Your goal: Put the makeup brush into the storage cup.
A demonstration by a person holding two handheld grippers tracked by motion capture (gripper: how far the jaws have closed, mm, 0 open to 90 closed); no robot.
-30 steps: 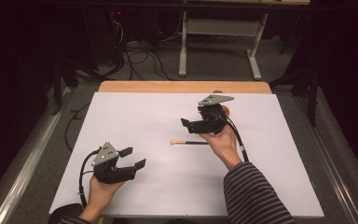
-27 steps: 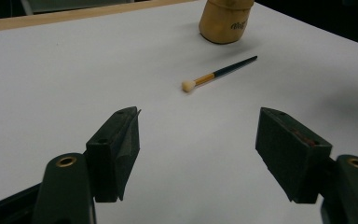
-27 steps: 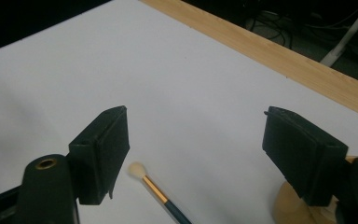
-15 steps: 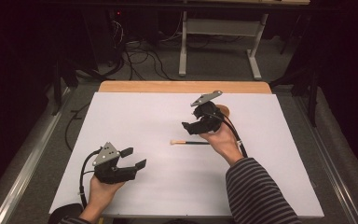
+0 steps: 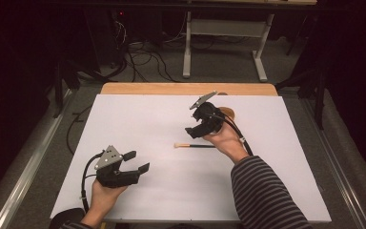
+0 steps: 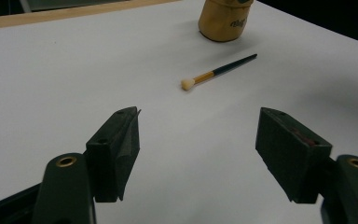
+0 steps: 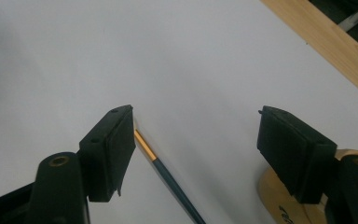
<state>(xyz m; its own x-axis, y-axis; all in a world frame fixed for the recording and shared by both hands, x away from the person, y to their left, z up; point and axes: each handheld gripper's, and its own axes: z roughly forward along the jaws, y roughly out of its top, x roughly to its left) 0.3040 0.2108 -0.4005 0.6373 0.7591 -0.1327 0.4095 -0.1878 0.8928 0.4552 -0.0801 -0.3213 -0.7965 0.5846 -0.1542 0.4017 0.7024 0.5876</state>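
From above, your right gripper (image 5: 196, 128) hovers mid-frame, fingers spread, just over the brush (image 5: 194, 145). Your left gripper (image 6: 198, 154) gapes empty; brush upper middle. In your right gripper view, the brush runs under the left finger (image 7: 114, 149); squeezing now could miss.

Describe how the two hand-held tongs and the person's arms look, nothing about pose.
Both tongs are black, blocky tools. The left tongs carry a grey three-cornered plate and trail a black looping cable. The right tongs have the same grey plate and a black cable running back along the wrist. Their jaws are thick black blocks on arms with brass-coloured rivets. The right arm wears a dark sleeve with thin pale stripes.
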